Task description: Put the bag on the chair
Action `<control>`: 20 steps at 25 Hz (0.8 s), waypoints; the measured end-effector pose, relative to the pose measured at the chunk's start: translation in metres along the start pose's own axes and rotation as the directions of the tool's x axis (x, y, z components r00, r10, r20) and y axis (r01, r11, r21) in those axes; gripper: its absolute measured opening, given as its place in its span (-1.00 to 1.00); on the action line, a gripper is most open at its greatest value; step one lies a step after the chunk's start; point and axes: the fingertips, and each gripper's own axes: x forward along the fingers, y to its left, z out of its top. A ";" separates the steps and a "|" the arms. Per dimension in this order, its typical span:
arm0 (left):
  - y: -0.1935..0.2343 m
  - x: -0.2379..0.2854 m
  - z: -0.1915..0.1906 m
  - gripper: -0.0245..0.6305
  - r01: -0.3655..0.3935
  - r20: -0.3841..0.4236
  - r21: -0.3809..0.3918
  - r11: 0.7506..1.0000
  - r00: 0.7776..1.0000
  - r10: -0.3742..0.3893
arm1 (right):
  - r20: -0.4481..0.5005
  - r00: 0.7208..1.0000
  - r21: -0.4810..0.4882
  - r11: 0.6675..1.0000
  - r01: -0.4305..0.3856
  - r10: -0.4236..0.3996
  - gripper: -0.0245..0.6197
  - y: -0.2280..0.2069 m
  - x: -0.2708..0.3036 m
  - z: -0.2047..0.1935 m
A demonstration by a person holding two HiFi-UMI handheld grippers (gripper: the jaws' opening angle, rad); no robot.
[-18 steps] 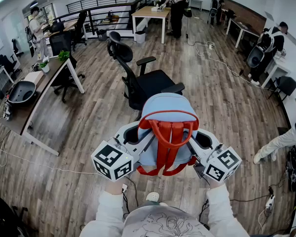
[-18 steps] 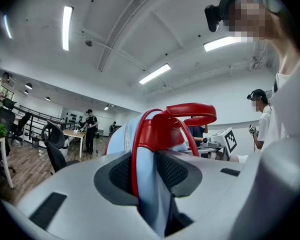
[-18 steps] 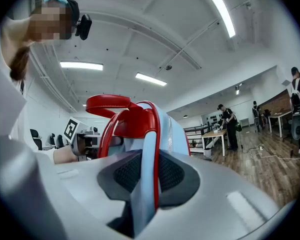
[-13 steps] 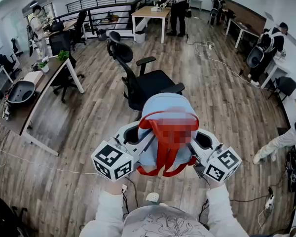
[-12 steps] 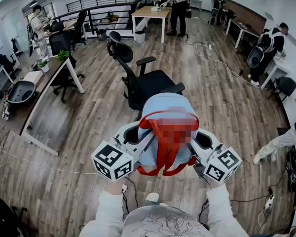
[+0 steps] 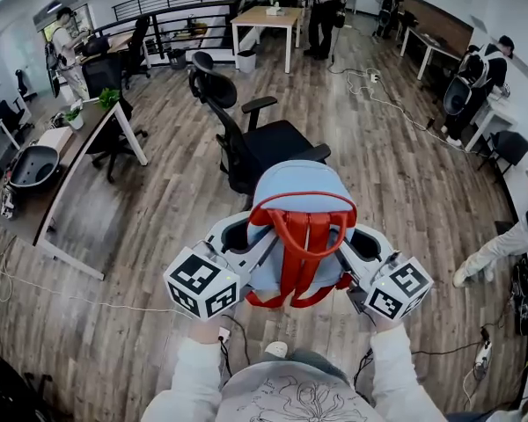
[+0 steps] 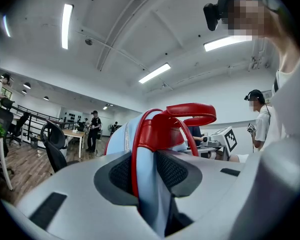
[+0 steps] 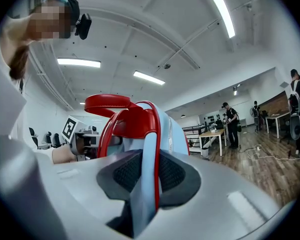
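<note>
A light blue backpack (image 6: pixel 297 199) with red straps and a red top handle hangs in front of me, gripped from both sides. My left gripper (image 6: pixel 260 253) is shut on its left edge, where the pads pinch blue fabric and red piping (image 7: pixel 146 191). My right gripper (image 6: pixel 343 255) is shut on the right edge in the same way (image 8: pixel 144 194). The black office chair (image 6: pixel 266 144) stands just beyond the bag with its seat facing me. Its headrest and back (image 7: pixel 52 149) show at the left of the left gripper view. The bag hangs nearer me than the seat and apart from it.
A desk (image 6: pixel 66 178) with a second black chair (image 6: pixel 114 134) stands to the left. A wooden table (image 6: pixel 264 20) is at the far end, and people stand around the room's edges. Cables (image 6: pixel 383 104) run across the wood floor on the right. A person's leg (image 6: pixel 497 253) reaches in at the right.
Nothing has visibly changed beyond a small shift of the head view. Both grippers still hold the bag in the same place before the chair.
</note>
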 end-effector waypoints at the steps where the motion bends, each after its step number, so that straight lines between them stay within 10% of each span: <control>1: 0.000 0.000 -0.001 -0.56 0.002 -0.001 0.001 1.000 1.000 -0.002 | -0.001 1.000 0.002 1.000 0.004 -0.004 -0.65 0.000 0.000 -0.001; 20: 0.067 0.058 -0.011 -0.56 -0.026 -0.022 -0.008 1.000 0.999 0.025 | -0.018 1.000 0.041 0.999 -0.003 0.004 -0.65 -0.067 0.059 -0.013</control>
